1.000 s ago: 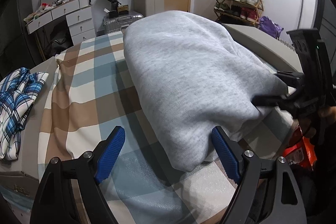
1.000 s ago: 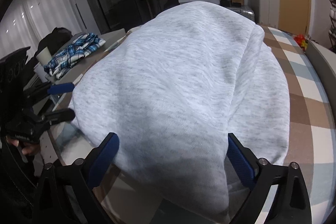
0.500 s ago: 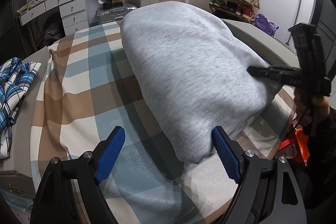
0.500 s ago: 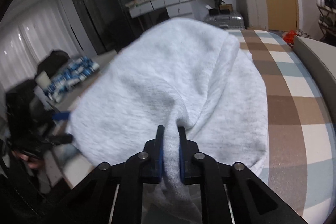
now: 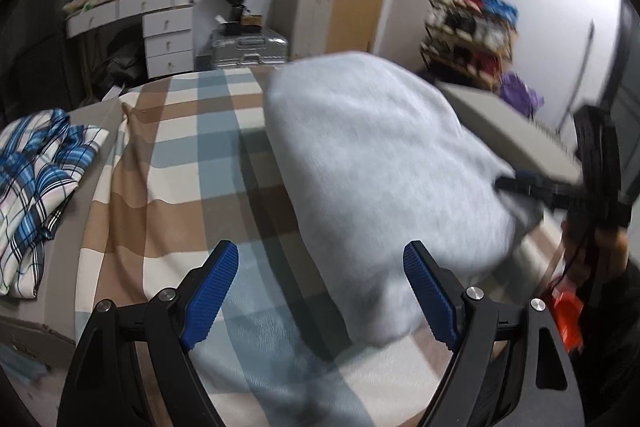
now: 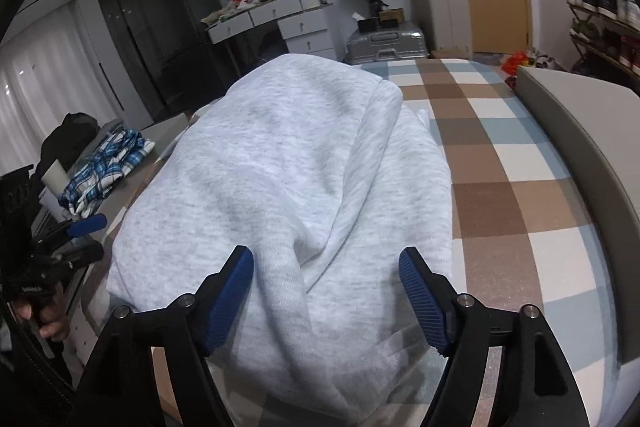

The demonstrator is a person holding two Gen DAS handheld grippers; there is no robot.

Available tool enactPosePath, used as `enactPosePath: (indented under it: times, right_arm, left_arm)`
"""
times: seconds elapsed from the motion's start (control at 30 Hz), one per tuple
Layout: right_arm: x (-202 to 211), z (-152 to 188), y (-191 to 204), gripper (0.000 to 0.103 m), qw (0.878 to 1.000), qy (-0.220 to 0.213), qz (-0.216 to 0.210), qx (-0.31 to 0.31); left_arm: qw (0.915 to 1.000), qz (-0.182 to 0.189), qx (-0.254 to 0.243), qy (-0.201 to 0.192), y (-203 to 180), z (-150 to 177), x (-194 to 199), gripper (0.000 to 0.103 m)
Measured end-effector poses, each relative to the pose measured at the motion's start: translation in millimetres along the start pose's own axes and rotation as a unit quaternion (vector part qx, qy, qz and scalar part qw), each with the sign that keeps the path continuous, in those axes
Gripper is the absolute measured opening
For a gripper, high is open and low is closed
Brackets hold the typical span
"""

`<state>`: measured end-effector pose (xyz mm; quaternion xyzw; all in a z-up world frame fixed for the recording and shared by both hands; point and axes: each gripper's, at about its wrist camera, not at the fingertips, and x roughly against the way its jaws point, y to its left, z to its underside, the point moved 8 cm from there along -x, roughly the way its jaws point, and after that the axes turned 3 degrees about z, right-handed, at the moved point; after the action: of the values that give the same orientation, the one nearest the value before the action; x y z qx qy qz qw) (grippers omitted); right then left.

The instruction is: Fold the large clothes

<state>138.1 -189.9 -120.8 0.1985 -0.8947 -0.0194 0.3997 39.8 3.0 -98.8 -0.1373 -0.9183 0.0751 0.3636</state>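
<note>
The grey sweatshirt (image 6: pixel 280 195) is already folded into a bundle on the checked bed cover (image 6: pixel 520 163), at twelve o'clock of the right gripper (image 6: pixel 326 293). Its jaws have just been opening, with cloth between them but not pressed. The left gripper (image 5: pixel 320 293) is held open at nine o'clock of the bundle, gripping nothing. Probably only tidying is left.

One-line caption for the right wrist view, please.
Right gripper, fingers just reopened, above the folded grey sweatshirt on the checked bedspread.

A bed (image 6: pixel 568 163) carried a checked blanket (image 6: pixel 488 163) of brown, blue and white squares. A folded grey sweatshirt (image 6: pixel 288 179) lay on the blanket, and a blue plaid shirt (image 5: pixel 36 183) lay crumpled at the bed's edge
</note>
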Motion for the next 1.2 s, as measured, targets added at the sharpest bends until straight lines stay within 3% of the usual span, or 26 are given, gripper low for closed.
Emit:
enactPosePath:
  times: [0.2,0.3,0.37,0.43,0.53,0.6,0.67,0.73,0.8,0.9,1.1,1.2]
  right_arm:
    - [-3,-16,18,0.075,1.0,-0.009,-0.011,-0.004]
    - [2,-30,34,0.075,0.999,-0.029,-0.025,0.016]
    - [-1,-37,46,0.075,0.998,-0.032,-0.033,0.036]
    - [-12,-43,55,0.075,0.998,-0.025,-0.026,0.054]
    - [-29,-46,58,0.075,0.998,-0.006,-0.02,0.057]
    - [-39,-52,59,0.068,0.999,0.004,-0.02,0.049]
    - [-42,-58,67,0.051,0.998,0.006,-0.027,0.055]
    - [-47,-64,82,0.047,0.997,0.006,-0.045,0.067]
    - [-61,-58,95,0.042,0.994,0.035,-0.061,0.087]
    - [-89,-38,95,0.041,0.991,0.049,-0.046,0.116]
    - [-78,-39,87,0.039,0.991,0.051,-0.068,0.103]
    - [-58,-38,78,0.042,0.993,0.041,-0.049,0.096]
  left_arm:
    - [0.9999,0.003,0.005,-0.01,1,-21,-18,0.082]
    - [0.9995,0.01,-0.031,-0.005,-15,-28,-33,0.082]
    - [0.9985,0.001,-0.053,0.01,-23,-27,-49,0.082]
    - [0.9976,0.023,-0.056,0.034,-29,-21,-64,0.082]
    - [0.9969,0.024,-0.063,0.041,-29,-19,-68,0.084]
    - [0.9963,0.025,-0.069,0.045,-28,-18,-67,0.084]
    - [0.9959,0.026,-0.075,0.044,-30,-16,-64,0.085]
    - [0.9953,0.025,-0.083,0.043,-32,-14,-63,0.085]
    - [0.9955,0.028,-0.079,0.043,-33,-15,-63,0.085]
    - [0.9952,0.024,-0.081,0.05,-31,-14,-68,0.084]
    - [0.9949,0.036,-0.077,0.054,-34,-19,-59,0.084]
    - [0.9956,0.048,-0.078,0.019,-39,-30,-33,0.084]
